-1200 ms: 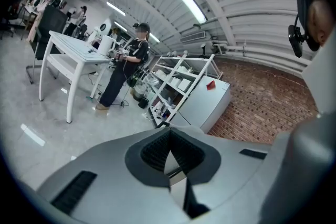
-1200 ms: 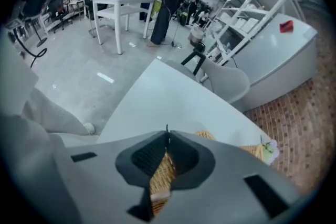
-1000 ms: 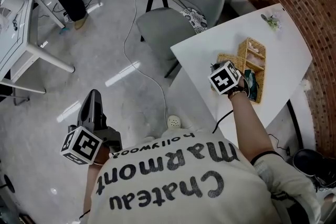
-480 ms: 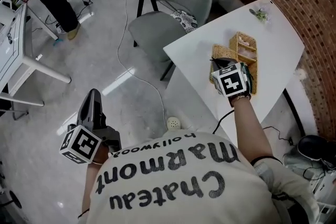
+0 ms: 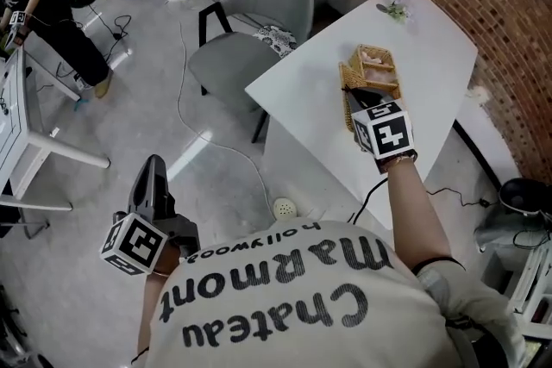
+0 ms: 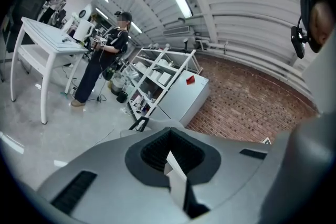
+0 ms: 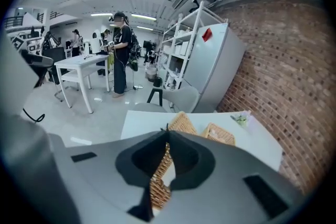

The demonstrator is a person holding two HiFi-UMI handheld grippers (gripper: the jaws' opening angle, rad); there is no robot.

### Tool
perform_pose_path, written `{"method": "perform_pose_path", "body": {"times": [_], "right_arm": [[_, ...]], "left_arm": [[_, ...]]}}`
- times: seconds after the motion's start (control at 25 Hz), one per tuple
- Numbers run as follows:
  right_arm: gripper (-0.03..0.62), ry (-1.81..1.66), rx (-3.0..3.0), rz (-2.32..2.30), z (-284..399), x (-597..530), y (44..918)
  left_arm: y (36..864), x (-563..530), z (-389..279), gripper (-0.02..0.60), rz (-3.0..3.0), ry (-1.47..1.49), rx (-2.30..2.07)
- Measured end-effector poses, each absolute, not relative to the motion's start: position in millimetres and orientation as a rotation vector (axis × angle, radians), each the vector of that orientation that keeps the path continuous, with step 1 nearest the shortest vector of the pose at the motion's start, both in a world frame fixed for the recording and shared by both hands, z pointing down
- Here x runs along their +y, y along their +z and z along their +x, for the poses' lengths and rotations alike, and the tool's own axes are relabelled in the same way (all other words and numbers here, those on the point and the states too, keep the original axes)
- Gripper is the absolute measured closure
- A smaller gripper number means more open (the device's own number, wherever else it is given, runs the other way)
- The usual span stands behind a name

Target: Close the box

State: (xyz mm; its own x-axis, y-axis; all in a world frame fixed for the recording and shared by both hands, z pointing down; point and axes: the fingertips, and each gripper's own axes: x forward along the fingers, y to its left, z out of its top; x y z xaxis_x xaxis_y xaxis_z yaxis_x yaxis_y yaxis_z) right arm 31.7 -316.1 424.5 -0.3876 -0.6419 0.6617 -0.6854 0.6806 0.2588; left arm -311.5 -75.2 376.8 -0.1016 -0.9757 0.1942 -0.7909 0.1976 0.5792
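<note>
Since the earlier frames the table (image 5: 431, 56) and the box (image 5: 376, 69) have slid from the right middle of the head view to its upper right, and the right gripper (image 5: 355, 99) now sits at the box's near end instead of beside it. The left gripper (image 5: 153, 164) has kept its place at lower left over the floor (image 5: 103, 142).

The box is wicker and stands open on the table. Pale things (image 5: 377, 58) lie in its far compartment; what they are cannot be told. Its lid (image 5: 352, 80) stands tilted up along the left side.

In the right gripper view, the right gripper (image 7: 164, 165) is clamped on the lid (image 7: 160, 176), the weave pinched between its jaws. The left gripper (image 6: 173, 165) has its jaws together with nothing between them
</note>
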Motion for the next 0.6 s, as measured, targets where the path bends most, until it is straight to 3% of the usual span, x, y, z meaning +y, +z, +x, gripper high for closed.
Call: {"method": "perform_pose_path", "body": {"times": [0.6], "right_arm": [[0.569,0.008,-2.099,1.169,92.2,-306.7,382.8]], "left_arm": [[368.8,-93.7,-278.8,0.58,1.73,-0.422,-1.861]]}}
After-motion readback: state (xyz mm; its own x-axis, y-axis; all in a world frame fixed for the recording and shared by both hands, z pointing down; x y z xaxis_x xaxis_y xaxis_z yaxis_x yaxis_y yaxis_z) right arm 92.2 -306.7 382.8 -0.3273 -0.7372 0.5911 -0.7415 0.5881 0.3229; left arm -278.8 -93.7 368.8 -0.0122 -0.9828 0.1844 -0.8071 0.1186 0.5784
